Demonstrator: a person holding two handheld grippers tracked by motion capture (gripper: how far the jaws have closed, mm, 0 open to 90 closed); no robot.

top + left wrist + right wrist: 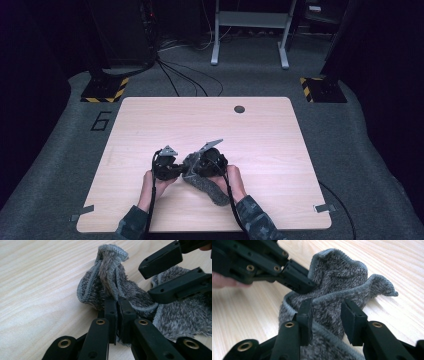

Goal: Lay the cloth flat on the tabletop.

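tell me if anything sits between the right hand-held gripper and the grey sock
Nothing visible does. The right hand-held gripper is open with the grey sock bunched directly between its jaws. The left hand-held gripper is pinching the sock's cuff from the side, not blocking the gap.

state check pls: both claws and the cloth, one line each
Left claw: shut on the cloth's hemmed edge.
Right claw: open, jaws either side of the cloth's edge, not clamped.
Cloth: grey and fuzzy, bunched up, one end lifted, the rest lying on the table.
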